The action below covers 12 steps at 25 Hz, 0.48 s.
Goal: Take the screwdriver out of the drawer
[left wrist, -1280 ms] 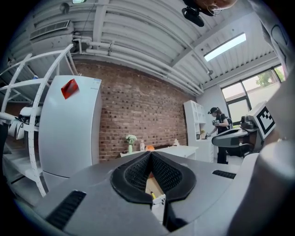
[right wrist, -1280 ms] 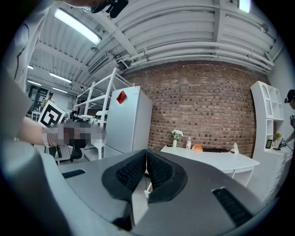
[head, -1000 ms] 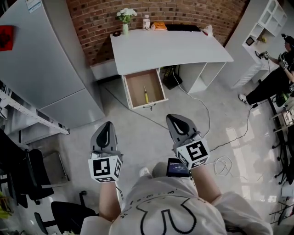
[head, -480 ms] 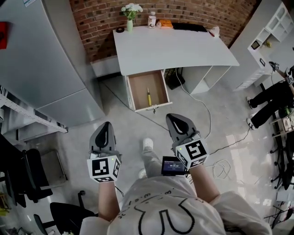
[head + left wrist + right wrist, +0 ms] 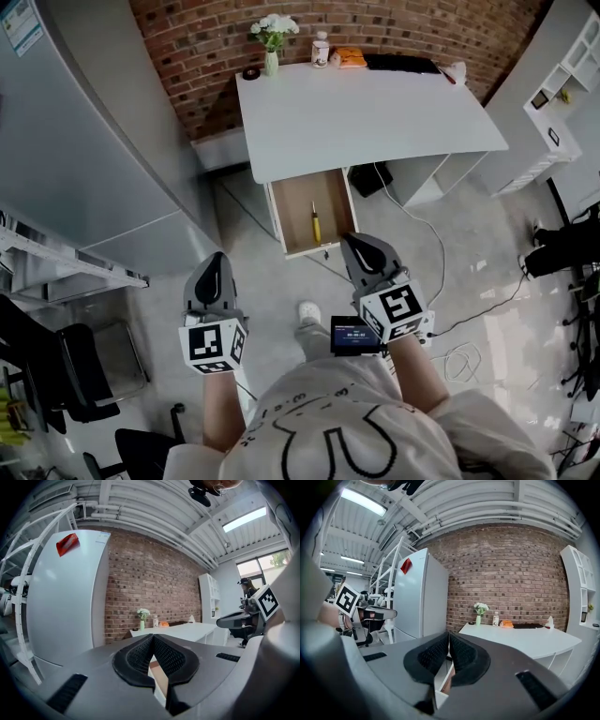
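A yellow-handled screwdriver (image 5: pixel 317 226) lies along the middle of the open wooden drawer (image 5: pixel 292 195), pulled out from under the white desk (image 5: pixel 375 117). My left gripper (image 5: pixel 215 272) is held out to the drawer's lower left, apart from it, its jaws shut with nothing between them. My right gripper (image 5: pixel 358 247) hangs just at the drawer's front right corner, also shut and empty. In the left gripper view the closed pads (image 5: pixel 153 639) point toward the desk (image 5: pixel 178 632); in the right gripper view the closed pads (image 5: pixel 448 641) do the same, with the drawer's edge (image 5: pixel 447 679) showing below.
A tall grey fridge (image 5: pixel 103 150) stands left of the desk. On the desk's back edge are a flower vase (image 5: pixel 272 42), a bottle (image 5: pixel 322 49) and a dark keyboard (image 5: pixel 401 63). Cables (image 5: pixel 441 272) trail over the floor at right. Office chairs (image 5: pixel 56 375) stand at lower left.
Both grippers and I have come closer to the desk; the drawer now sits just ahead of the right gripper's tip. Both grippers stayed shut.
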Tool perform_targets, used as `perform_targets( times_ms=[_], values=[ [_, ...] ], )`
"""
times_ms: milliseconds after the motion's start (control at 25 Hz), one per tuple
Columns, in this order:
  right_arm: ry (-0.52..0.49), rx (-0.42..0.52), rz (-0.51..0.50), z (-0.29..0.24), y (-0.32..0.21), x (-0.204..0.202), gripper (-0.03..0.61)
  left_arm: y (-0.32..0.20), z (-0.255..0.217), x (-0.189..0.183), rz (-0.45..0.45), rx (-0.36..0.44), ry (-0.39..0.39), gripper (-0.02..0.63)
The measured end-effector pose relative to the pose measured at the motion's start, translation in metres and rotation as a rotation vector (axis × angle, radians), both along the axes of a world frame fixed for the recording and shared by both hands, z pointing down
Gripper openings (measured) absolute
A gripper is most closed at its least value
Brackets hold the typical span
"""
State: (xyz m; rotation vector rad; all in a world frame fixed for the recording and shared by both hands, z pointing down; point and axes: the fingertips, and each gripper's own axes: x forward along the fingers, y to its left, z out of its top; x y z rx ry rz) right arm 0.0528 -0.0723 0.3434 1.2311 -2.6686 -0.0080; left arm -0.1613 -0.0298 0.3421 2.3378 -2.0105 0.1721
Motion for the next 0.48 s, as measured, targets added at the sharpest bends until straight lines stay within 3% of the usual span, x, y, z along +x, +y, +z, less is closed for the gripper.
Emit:
perform_targets(
  times_ms=[280, 480],
  values=[
    [0.002, -0.027, -0.014, 0.003, -0.078, 0.009, 0.02, -0.076, 0.002, 0.006, -0.01, -0.021, -0.011, 0.012],
    [0.019, -0.066, -0.032, 0.017, -0.112, 0.008, 0.02, -0.102, 0.014, 0.003, -0.032, -0.057, -0.015, 0.012]
  ],
)
